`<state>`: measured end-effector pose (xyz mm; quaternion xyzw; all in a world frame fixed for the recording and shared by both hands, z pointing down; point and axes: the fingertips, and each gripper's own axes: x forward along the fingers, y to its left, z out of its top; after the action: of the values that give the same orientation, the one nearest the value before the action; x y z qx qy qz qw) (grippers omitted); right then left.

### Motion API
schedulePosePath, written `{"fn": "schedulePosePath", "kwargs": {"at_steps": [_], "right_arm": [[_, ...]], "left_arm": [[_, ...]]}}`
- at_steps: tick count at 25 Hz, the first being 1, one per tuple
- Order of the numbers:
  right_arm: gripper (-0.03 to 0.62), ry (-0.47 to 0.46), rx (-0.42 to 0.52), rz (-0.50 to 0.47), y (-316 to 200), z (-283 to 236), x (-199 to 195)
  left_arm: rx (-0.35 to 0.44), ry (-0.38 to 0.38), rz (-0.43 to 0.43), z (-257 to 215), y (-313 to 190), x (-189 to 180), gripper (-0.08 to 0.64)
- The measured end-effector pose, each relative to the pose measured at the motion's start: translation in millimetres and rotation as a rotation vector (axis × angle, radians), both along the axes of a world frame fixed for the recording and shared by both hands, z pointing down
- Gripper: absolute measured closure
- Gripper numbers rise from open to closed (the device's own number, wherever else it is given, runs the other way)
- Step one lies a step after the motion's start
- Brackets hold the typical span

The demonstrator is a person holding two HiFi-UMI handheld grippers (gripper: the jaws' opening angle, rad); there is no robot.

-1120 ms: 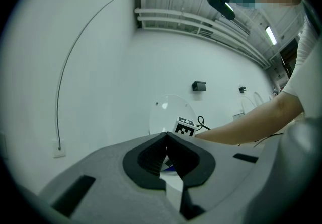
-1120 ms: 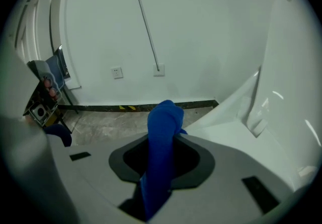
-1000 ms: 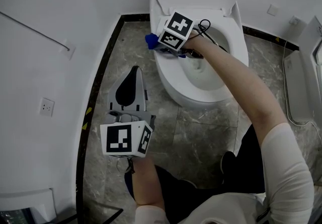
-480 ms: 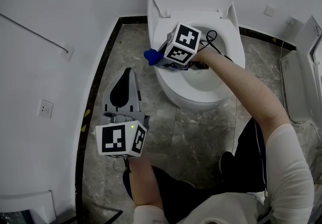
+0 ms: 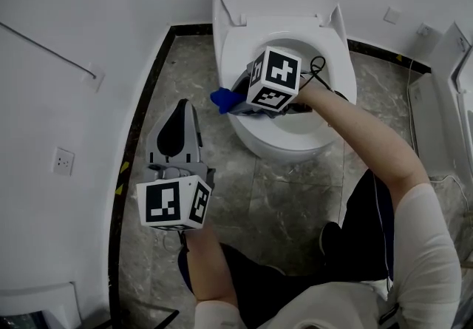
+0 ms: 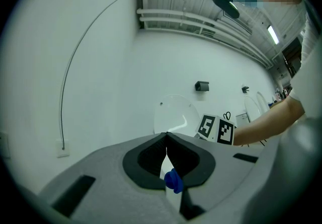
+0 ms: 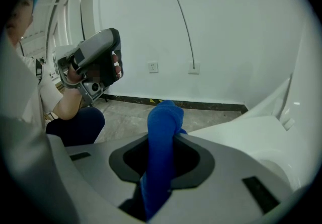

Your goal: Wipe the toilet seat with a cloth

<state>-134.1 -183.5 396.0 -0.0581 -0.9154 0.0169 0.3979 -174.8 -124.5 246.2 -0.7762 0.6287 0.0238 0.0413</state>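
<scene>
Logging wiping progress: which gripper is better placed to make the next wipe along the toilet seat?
Right. The right gripper is shut on the blue cloth at the rim of the white toilet seat; the left gripper is shut, empty, off over the grey floor.

Cloth point(image 5: 221, 100): blue, bunched into a roll. It is pinched between the fingers of the right gripper point(image 7: 162, 140), with its free end protruding past them.
Cloth position: at the left outer edge of the toilet seat point(image 5: 238, 46); contact not discernible.
Toilet seat: white, lowered onto the bowl.
</scene>
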Motion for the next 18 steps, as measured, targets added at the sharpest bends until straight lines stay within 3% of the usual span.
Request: {"fn": "schedulePosePath", "kwargs": {"at_steps": [18], "right_arm": [[0.499, -0.015, -0.031, -0.077, 57, 0, 29]], "left_arm": [[0.011, 0.005, 0.027, -2, -6, 10, 0.551]]}}
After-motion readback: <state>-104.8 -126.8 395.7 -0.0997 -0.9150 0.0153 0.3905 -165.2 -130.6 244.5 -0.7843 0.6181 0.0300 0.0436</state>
